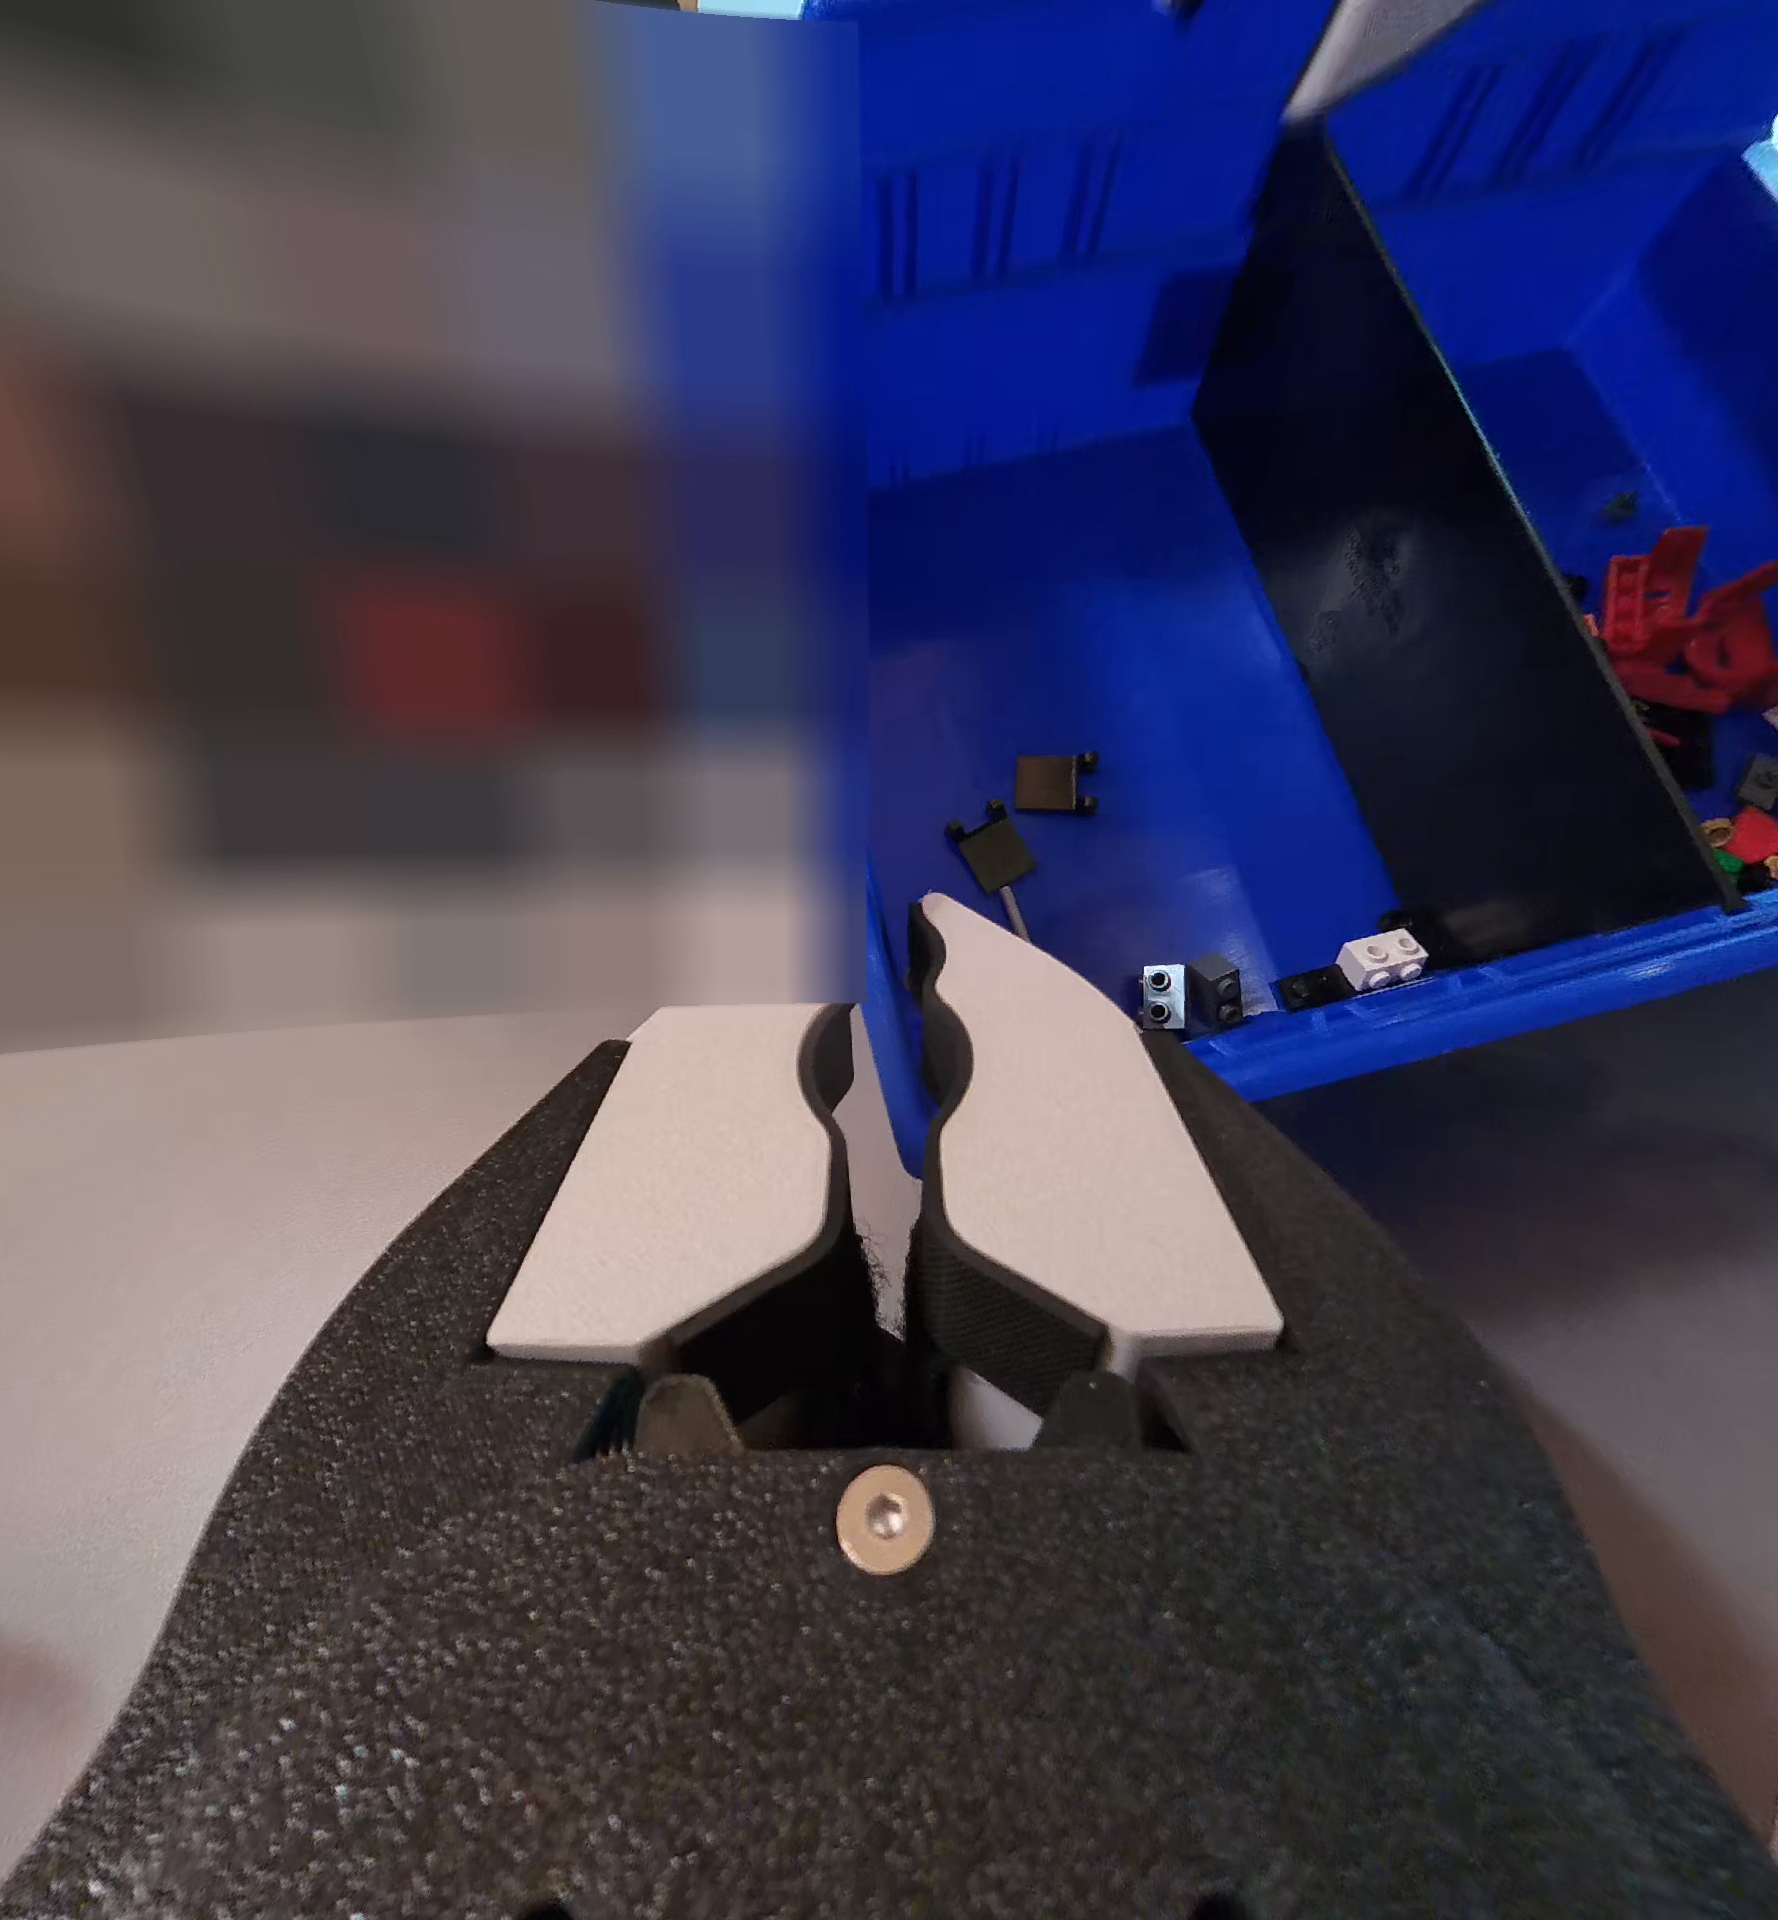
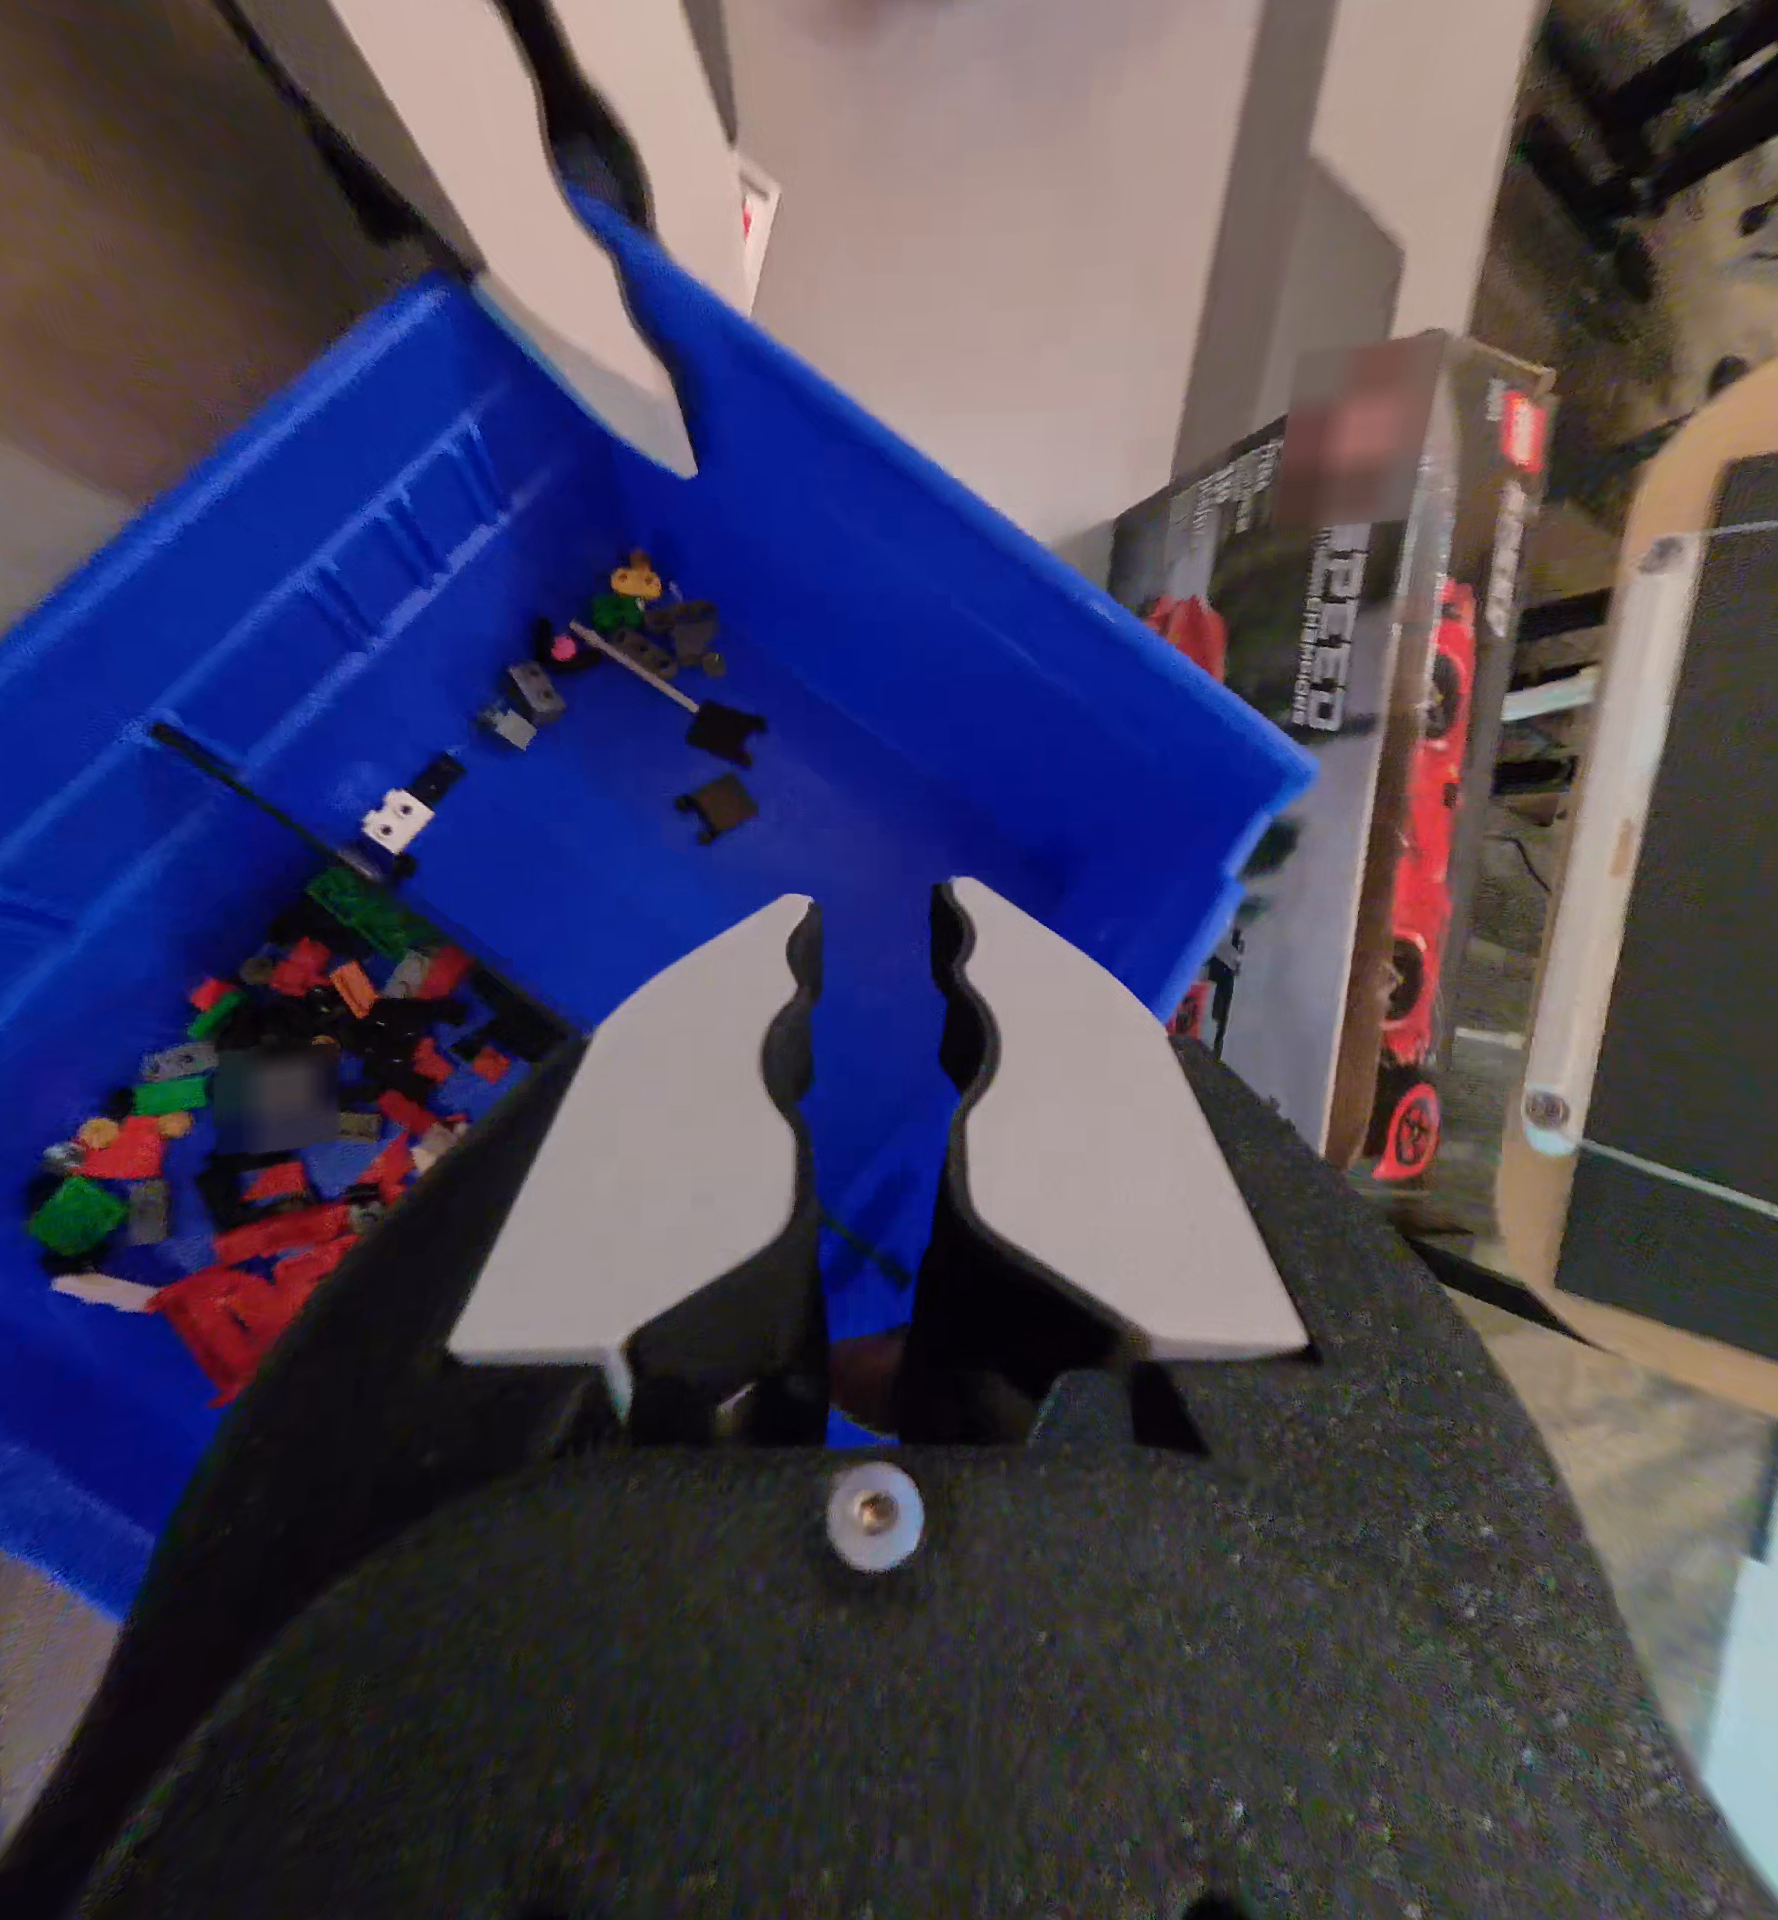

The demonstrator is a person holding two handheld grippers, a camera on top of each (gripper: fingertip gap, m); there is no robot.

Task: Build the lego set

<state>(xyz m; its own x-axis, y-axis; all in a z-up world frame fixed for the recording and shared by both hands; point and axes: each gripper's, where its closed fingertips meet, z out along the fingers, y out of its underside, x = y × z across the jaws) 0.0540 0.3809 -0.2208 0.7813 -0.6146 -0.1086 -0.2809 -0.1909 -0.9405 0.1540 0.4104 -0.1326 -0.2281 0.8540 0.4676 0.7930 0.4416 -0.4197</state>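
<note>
Surface: pale grey tabletop (image 1: 137, 1299) | Directly on it: blue plastic bin (image 2: 916, 582), tilted, split by a black divider (image 1: 1467, 644), loose bricks in both compartments | At 3 o'clock of bin: upright printed set box (image 2: 1384, 790), just beside the bin wall

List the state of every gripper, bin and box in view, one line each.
left gripper: shut on the blue bin's wall, tilting the bin.
right gripper: open, empty, over the bin.
blue bin: tilted, open-topped, split by a black divider.
loose bricks: piled in one compartment; few pieces scattered in the other.
set box: standing on end beside the bin.
</note>
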